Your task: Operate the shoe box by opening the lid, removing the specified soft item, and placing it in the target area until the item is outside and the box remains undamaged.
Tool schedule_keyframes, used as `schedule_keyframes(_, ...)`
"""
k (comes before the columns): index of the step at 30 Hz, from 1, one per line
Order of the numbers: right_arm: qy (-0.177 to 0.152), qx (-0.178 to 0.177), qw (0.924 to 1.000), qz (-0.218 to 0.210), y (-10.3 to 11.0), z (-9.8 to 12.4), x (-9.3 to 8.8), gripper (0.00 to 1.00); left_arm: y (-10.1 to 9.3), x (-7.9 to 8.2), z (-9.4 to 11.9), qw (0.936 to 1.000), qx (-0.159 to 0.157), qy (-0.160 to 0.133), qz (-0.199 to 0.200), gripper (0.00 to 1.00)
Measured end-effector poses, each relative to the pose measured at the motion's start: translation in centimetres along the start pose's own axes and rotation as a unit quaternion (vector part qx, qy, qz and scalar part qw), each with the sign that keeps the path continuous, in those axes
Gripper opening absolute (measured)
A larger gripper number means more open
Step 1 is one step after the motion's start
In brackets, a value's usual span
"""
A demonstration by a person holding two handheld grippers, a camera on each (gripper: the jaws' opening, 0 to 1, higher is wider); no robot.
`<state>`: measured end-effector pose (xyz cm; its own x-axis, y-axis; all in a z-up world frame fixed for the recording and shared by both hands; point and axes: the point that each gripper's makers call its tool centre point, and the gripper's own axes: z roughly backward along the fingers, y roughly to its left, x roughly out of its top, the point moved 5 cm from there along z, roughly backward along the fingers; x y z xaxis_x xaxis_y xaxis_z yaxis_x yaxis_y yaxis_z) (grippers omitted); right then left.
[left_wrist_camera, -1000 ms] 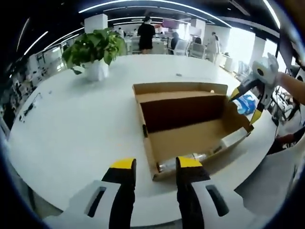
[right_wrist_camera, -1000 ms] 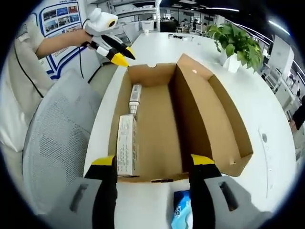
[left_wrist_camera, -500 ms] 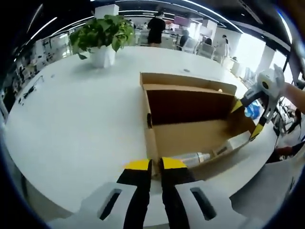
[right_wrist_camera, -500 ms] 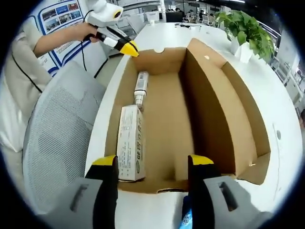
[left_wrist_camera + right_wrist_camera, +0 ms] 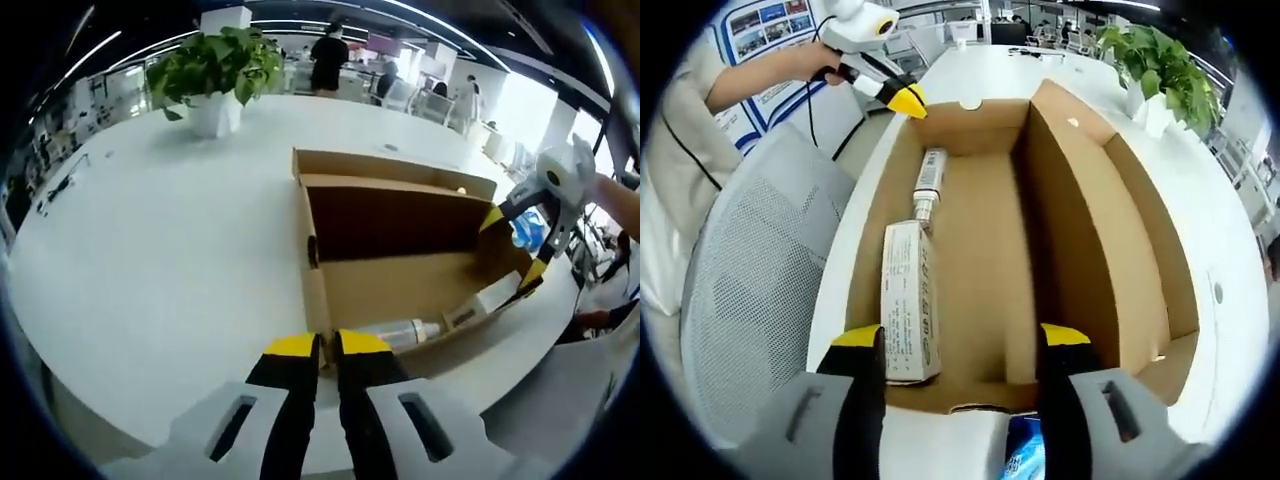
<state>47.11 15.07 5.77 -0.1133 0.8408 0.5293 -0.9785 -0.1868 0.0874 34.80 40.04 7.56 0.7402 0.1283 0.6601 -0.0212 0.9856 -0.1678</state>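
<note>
The brown cardboard shoe box [image 5: 330, 290] lies on the white table with its lid [image 5: 1095, 215] folded open. Inside it are a white carton [image 5: 908, 305] and a small bottle [image 5: 928, 180]. My left gripper [image 5: 327, 345] is shut on the box's near corner wall; in the right gripper view its yellow tips [image 5: 905, 100] pinch the far left corner. My right gripper [image 5: 960, 340] stands open, its jaws straddling the box's near end wall. A blue soft packet [image 5: 1018, 455] lies on the table outside the box, low between those jaws. In the left gripper view the right gripper [image 5: 512, 247] is at the box's right end, the blue packet [image 5: 527, 228] behind it.
A potted plant [image 5: 210, 75] stands at the back of the round white table [image 5: 150, 250]. A grey mesh chair [image 5: 750, 300] sits by the table edge beside the box. The person's sleeve [image 5: 695, 140] shows at the left. People stand far behind [image 5: 330, 60].
One second ago my left gripper was open; it has shut on the box's corner. My right gripper has moved forward, closer over the box's end wall.
</note>
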Motion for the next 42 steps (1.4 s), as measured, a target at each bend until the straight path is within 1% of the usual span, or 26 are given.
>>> schedule_keyframes(2,0.001,0.0,1.0,0.003,0.0,0.1,0.0,0.56,0.0,0.0,0.0,1.0,0.0,0.0,0.001,0.03)
schedule_keyframes(6,-0.007,0.013,0.9999,0.003,0.6,0.1,0.2,0.55,0.0,0.0,0.0,1.0,0.0,0.001,0.001,0.03)
schedule_keyframes(9,-0.005,0.019,0.9998,0.007,1.0,-0.2,0.3,0.53,0.0,0.0,0.0,1.0,0.0,0.002,0.001,0.03)
schedule_keyframes(14,-0.003,0.04,0.9991,0.016,1.8,-0.6,0.3,0.4,0.0,-0.1,0.0,1.0,-0.002,0.003,0.002,0.03)
schedule_keyframes(19,0.0,0.049,0.9983,0.032,2.5,-1.0,0.3,0.33,0.0,0.0,0.0,1.0,-0.002,0.005,0.001,0.03)
schedule_keyframes(24,0.001,0.055,0.9979,0.034,2.8,-1.2,0.3,0.23,0.0,0.0,0.0,1.0,-0.002,0.005,0.003,0.03)
schedule_keyframes(26,0.004,0.062,0.9973,0.037,3.1,-1.2,0.3,0.16,0.1,0.0,0.0,1.0,-0.002,0.005,0.004,0.03)
schedule_keyframes(27,0.005,0.061,0.9974,0.037,3.1,-1.3,0.2,0.17,0.1,0.0,0.0,1.0,-0.002,0.005,0.004,0.03)
schedule_keyframes(32,0.005,0.054,0.9981,0.029,3.1,-1.3,0.2,0.16,0.0,0.0,0.0,1.0,-0.002,0.007,0.001,0.03)
schedule_keyframes(37,0.005,0.049,0.9983,0.03,3.1,-1.3,0.2,0.15,0.0,0.0,0.0,1.0,-0.001,0.009,0.0,0.03)
schedule_keyframes(42,-0.007,0.049,0.9986,0.019,3.0,-0.9,0.6,0.15,0.0,0.0,0.0,0.9999,0.0,0.009,-0.005,0.03)
